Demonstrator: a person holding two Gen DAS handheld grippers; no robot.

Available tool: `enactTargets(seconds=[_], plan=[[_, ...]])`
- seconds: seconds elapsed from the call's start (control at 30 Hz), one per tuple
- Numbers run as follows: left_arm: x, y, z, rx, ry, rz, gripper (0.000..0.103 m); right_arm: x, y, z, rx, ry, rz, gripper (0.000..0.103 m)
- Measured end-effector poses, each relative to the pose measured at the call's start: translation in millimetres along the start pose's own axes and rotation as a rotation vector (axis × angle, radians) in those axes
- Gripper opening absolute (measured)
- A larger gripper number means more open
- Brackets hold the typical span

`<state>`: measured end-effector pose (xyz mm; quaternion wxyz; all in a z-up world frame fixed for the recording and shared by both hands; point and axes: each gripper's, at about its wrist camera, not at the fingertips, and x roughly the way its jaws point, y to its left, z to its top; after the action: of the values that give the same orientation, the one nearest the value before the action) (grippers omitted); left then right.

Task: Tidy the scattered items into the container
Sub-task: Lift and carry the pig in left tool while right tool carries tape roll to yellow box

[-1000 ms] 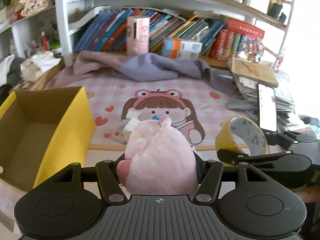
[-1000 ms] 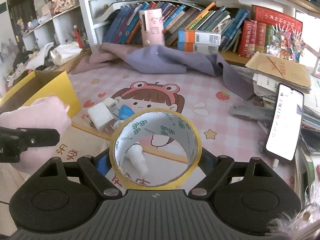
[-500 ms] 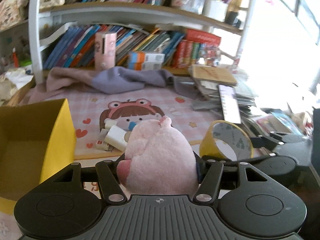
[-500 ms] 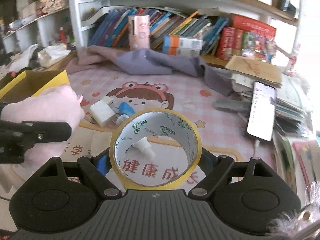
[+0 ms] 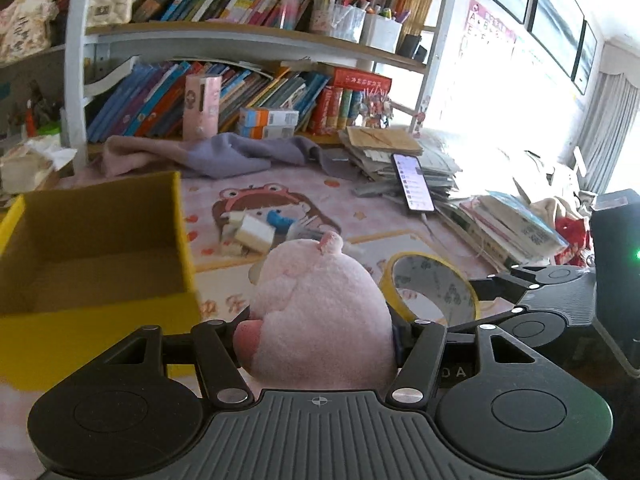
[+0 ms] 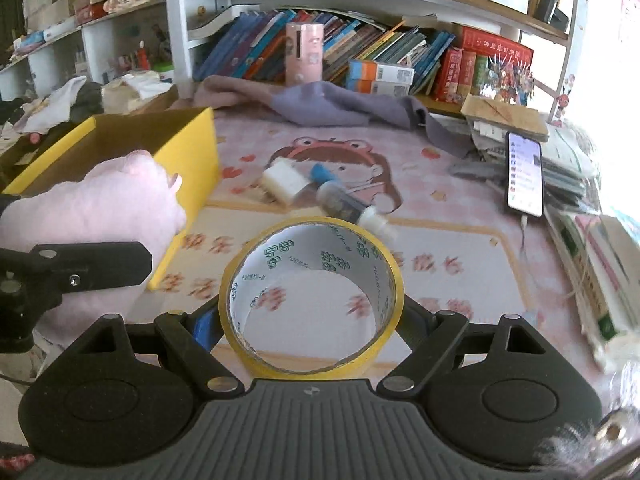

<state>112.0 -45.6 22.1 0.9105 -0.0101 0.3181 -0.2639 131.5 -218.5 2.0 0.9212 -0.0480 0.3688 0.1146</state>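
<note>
Between my left gripper's [image 5: 320, 334] fingers sits the pink plush toy [image 5: 320, 320], squeezed at both flanks and held clear of the tabletop [image 6: 460, 248]. My right gripper [image 6: 312, 312] clamps the yellow tape roll [image 6: 312, 296] across its outer rim, with the open core facing forward along the fingers.

The yellow box [image 5: 92, 248] lies ahead and to the left of the left fingers, its open top showing a bare cardboard floor. Its near corner is just beside the plush. From the right wrist view, the box [image 6: 188, 148] sits farther off to the left, with the plush and the left gripper between it and the tape.

Judgement: the left hand is nearer and should drop first. Its move is a short swing left and forward over the near wall. The right hand then has to cross the same gap, so it should wait for the left to clear.

Unsorted on the tabletop, ahead of both pairs of fingers: a white charger block [image 6: 286, 182], a small bottle [image 6: 352, 206] lying on its side with its long axis running diagonally away left, and a blue item [image 5: 280, 218] beside them. The phone [image 6: 525, 174] rests on the paper stack to the right.
</note>
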Motion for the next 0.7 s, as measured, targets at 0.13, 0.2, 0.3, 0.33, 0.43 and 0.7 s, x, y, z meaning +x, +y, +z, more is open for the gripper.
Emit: enactTargets(seconds=[0.13, 0.2, 0.3, 0.33, 0.43, 0.7], plan=[[-20, 14, -11, -0.013, -0.006, 0.006, 0.060, -12, 27, -7, 0.005, -0.004, 0.005, 0.084], [-31, 20, -14, -0.021, -0.022, 0.014, 0.060, -17, 38, -7, -0.002, -0.012, 0.007, 0.084], [-44, 32, -18, -0.038, -0.045, 0.031, 0.060, -21, 53, -5, -0.024, -0.023, 0.016, 0.084], [-48, 36, -20, -0.047, -0.050, 0.038, 0.060, -21, 60, -3, -0.037, -0.026, 0.023, 0.084], [-59, 49, -24, -0.071, -0.066, 0.060, 0.060, -22, 77, 1, -0.078, -0.036, 0.047, 0.084], [-87, 86, -17, -0.125, -0.158, 0.166, 0.060, -29, 116, 23, -0.200, -0.126, 0.100, 0.084]])
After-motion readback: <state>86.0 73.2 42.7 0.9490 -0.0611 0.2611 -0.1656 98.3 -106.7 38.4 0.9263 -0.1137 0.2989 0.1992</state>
